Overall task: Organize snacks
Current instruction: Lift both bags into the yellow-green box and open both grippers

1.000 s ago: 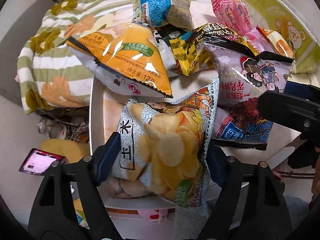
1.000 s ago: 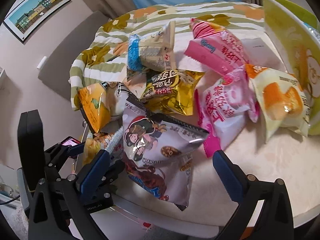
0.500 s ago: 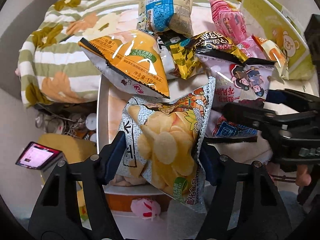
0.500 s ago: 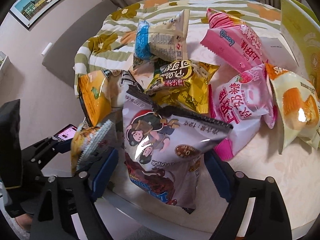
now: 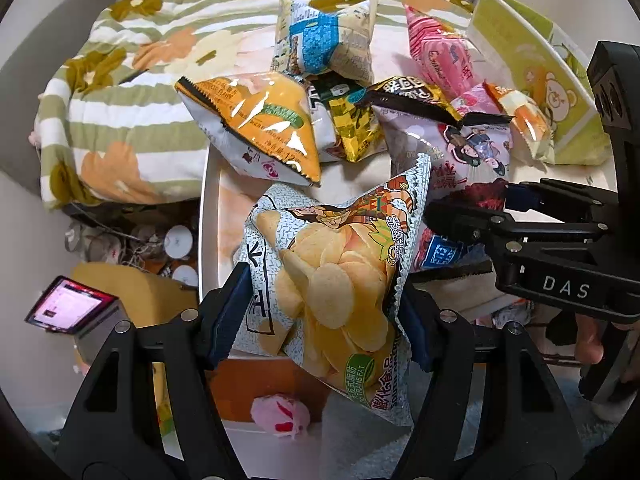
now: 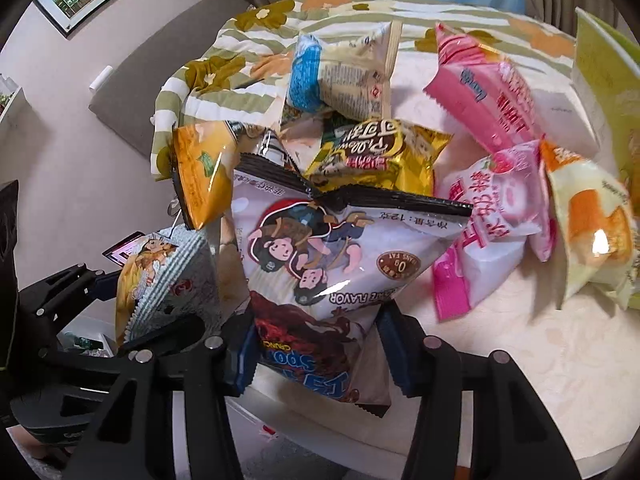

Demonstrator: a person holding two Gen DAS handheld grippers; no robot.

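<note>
My left gripper is shut on a grey and yellow potato chip bag, held at the near left edge of the round table. The chip bag also shows in the right wrist view. My right gripper is shut on a lilac chip bag with cartoon figures; the right gripper shows in the left wrist view pinching that bag. Beyond lie an orange bag, a gold bag, a blue and cream bag and pink bags.
A green box with a bear print stands at the table's right. A striped floral blanket lies behind and left. A phone, clutter and a pink toy are on the floor below the table edge.
Both grippers have closed on their bags: the left on the potato chip bag, the right on the lilac bag. Both bags now sit lifted and crumpled between the pads.
</note>
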